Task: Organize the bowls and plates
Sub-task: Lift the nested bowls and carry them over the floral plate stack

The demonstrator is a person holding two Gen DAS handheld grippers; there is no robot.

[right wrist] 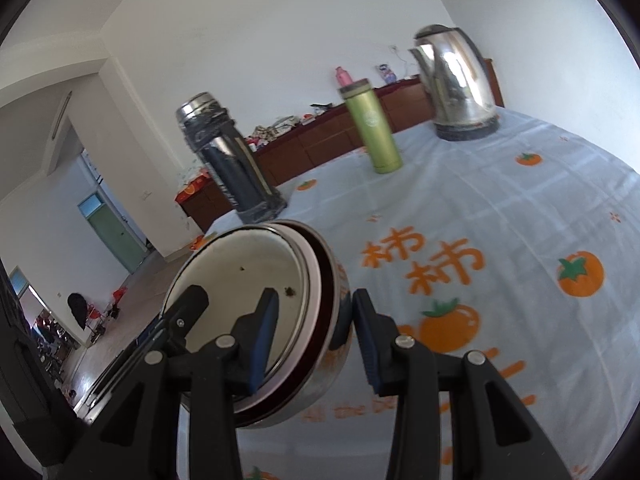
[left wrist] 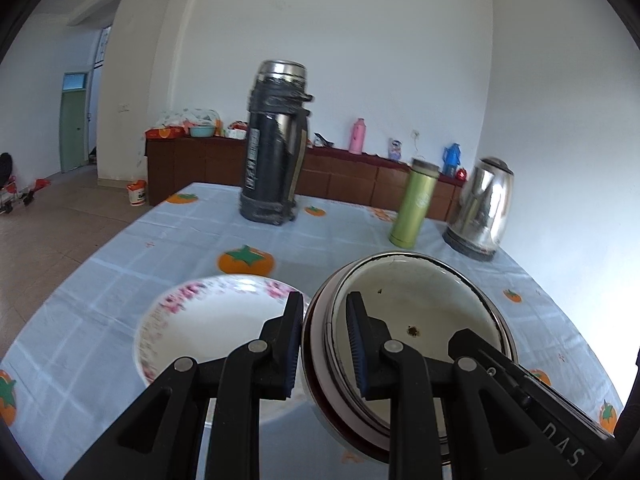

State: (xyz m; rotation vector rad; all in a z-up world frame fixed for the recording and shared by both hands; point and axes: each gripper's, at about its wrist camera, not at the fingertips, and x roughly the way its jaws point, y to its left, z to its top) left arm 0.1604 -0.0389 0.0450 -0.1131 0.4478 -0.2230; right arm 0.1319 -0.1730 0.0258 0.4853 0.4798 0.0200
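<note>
While both pairs of jaws stand partly closed, each clamps one rim wall of the same stack of metal bowls (left wrist: 416, 320): left gripper (left wrist: 324, 344) on its left wall, right gripper (right wrist: 314, 340) on the opposite wall, one pad inside, one outside. Stack looks lifted clear of the persimmon-print tablecloth (right wrist: 500, 208), tilted. Just left of the left jaws, a white floral-rim bowl (left wrist: 208, 320) sits on the cloth. Beyond the jaws: black thermos (left wrist: 276, 144), green flask (left wrist: 414, 204), steel electric kettle (left wrist: 482, 208), all upright, well apart.
</note>
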